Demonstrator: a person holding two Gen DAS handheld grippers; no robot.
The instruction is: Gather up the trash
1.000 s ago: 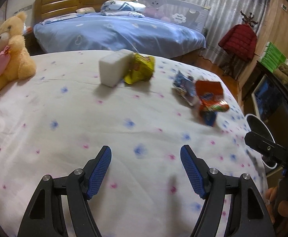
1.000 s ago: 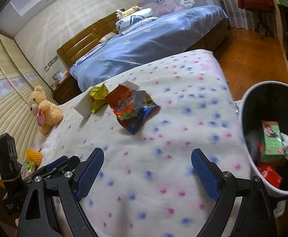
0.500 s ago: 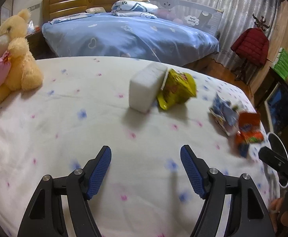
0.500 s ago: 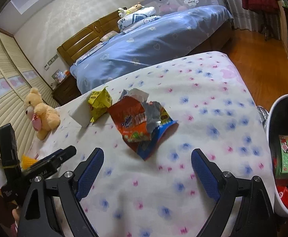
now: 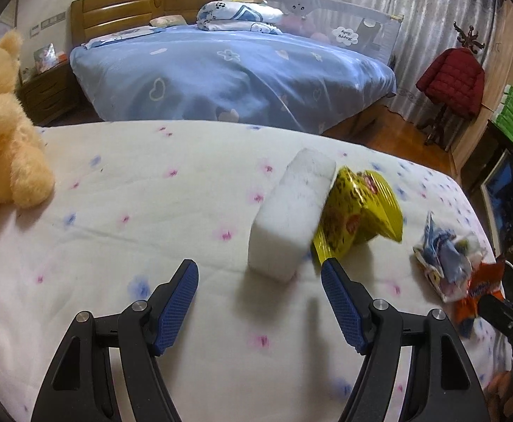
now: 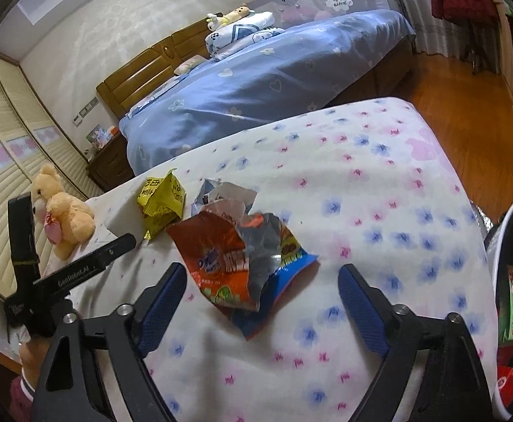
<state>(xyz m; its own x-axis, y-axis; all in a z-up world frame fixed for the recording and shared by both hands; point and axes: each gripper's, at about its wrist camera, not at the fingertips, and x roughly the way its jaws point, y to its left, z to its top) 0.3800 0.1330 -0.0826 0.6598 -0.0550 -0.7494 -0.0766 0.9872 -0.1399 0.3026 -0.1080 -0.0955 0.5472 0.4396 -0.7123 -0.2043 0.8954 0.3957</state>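
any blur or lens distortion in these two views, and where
Left wrist view: the white block and yellow wrapper are smeared by motion blur, and the fisheye bows the bed edge. Right wrist view: the orange wrapper is sharp; walls curve and the corners are black.

A bed with a white flowered sheet (image 5: 158,190) carries everything. On it lie a white foam block (image 5: 288,218), a yellow snack bag (image 5: 362,211) touching the block, an orange torn wrapper (image 6: 221,256) over a blue one, and a yellow teddy bear (image 6: 63,214) near the far edge.
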